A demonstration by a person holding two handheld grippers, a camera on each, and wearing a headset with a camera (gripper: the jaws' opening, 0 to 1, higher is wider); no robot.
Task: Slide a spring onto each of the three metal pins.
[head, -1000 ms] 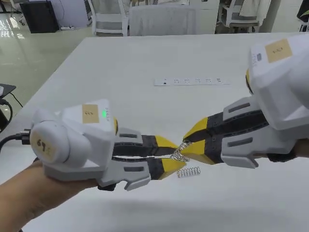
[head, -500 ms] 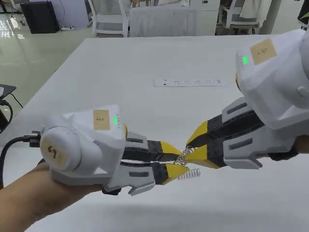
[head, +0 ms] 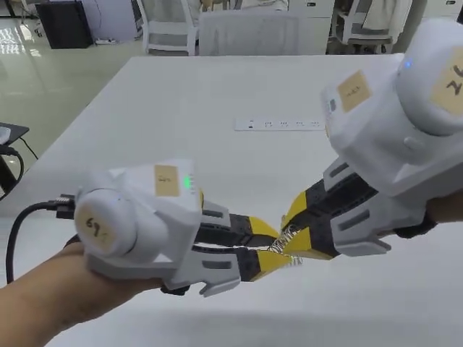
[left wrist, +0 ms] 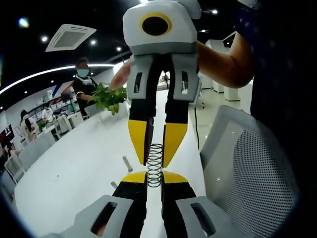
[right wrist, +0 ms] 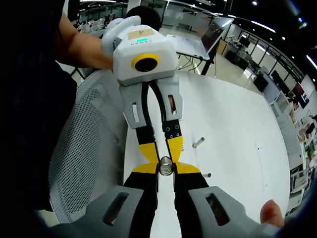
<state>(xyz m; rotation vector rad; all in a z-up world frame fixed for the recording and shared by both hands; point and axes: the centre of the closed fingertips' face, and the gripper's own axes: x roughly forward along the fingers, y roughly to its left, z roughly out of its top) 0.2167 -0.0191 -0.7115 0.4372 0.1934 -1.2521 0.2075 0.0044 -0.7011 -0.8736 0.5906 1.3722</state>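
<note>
My left gripper [head: 271, 249] and right gripper [head: 293, 238] meet tip to tip just above the white table [head: 181, 108]. A steel spring [head: 283, 243] bridges them. The right gripper [right wrist: 167, 169] is shut on that spring [right wrist: 166, 166], seen end-on between its yellow tips. The left gripper [left wrist: 154, 179] is shut on a thin metal pin, mostly hidden inside the spring [left wrist: 155, 163]. Two more pins [right wrist: 198, 143] [right wrist: 208, 175] lie on the table beyond the jaws. A loose spring [head: 295, 260] peeks out under the right gripper's tips.
A white power strip [head: 278, 124] lies across the middle of the table. Chairs [head: 246, 29] stand past the far edge. A mesh chair [left wrist: 247, 168] is beside the table's near edge. A person holding a green plant [left wrist: 106, 96] stands at the table's far end.
The two grippers have closed in on each other, with the spring pushed nearer the left jaws. The right gripper has tilted up and now covers most of the loose spring.
</note>
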